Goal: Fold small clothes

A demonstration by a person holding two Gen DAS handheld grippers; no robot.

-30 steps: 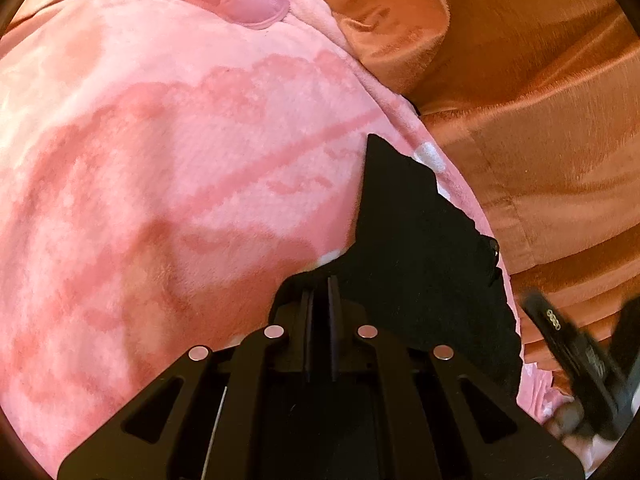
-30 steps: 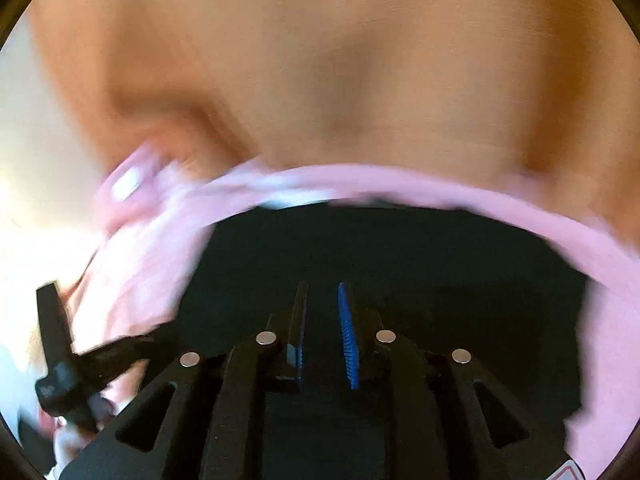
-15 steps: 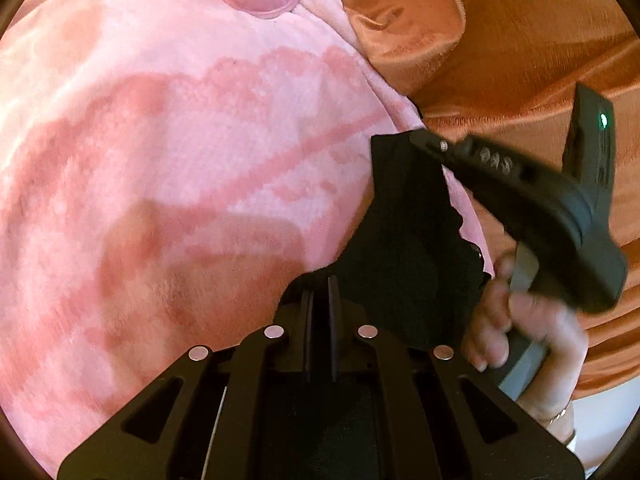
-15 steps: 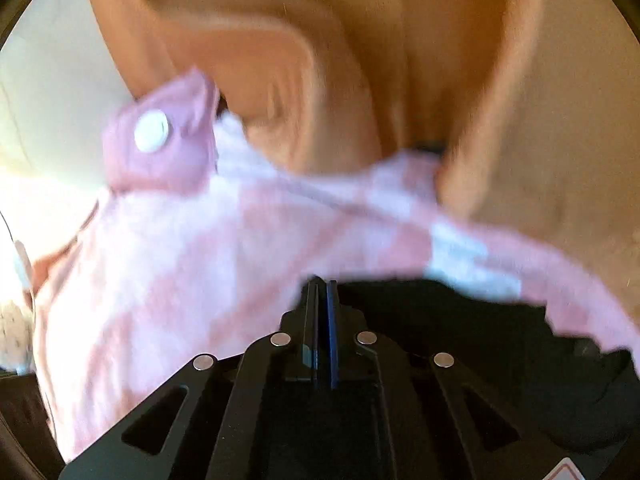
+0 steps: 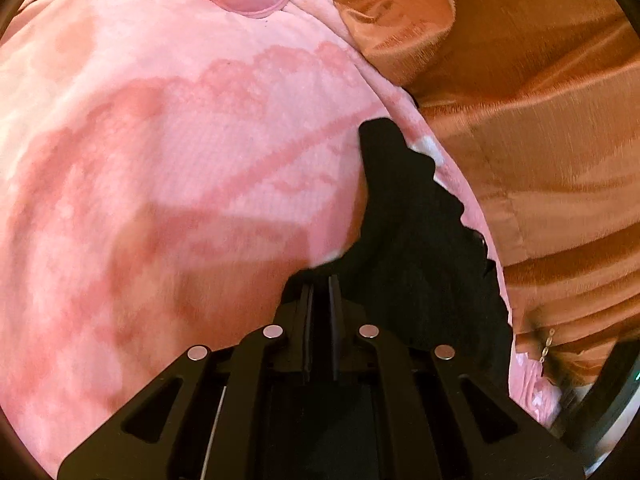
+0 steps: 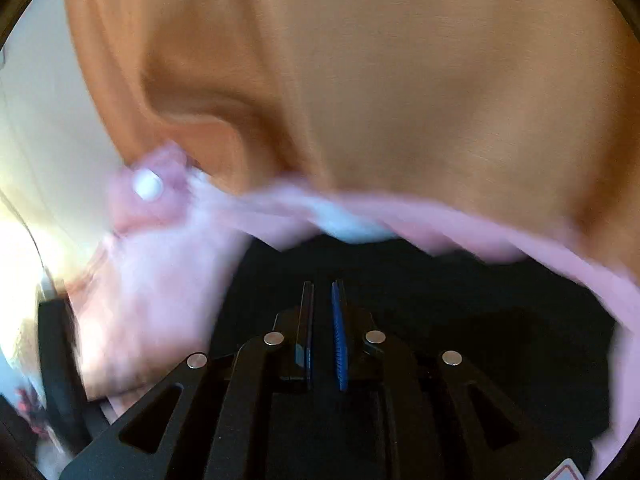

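A small black garment [image 5: 416,240] with a scalloped edge lies on a pink patterned blanket [image 5: 168,152]. My left gripper [image 5: 320,280] is nearly shut at the garment's near left edge, with black cloth in and around its tips. In the blurred right wrist view, the same black garment [image 6: 460,300] spreads under and ahead of my right gripper [image 6: 322,286], whose fingers stand a small gap apart with nothing seen between them. The left gripper shows at that view's left edge [image 6: 56,360].
Orange velvet cushions [image 5: 520,100] rise to the right of the blanket and fill the far side in the right wrist view [image 6: 400,80]. A pink pillow corner with a white button [image 6: 146,184] lies at the blanket's far end.
My right gripper has swung away from above the garment, out of the left wrist view, and its fingers have parted slightly. The garment's far corner has dropped back flat. The left gripper holds still.
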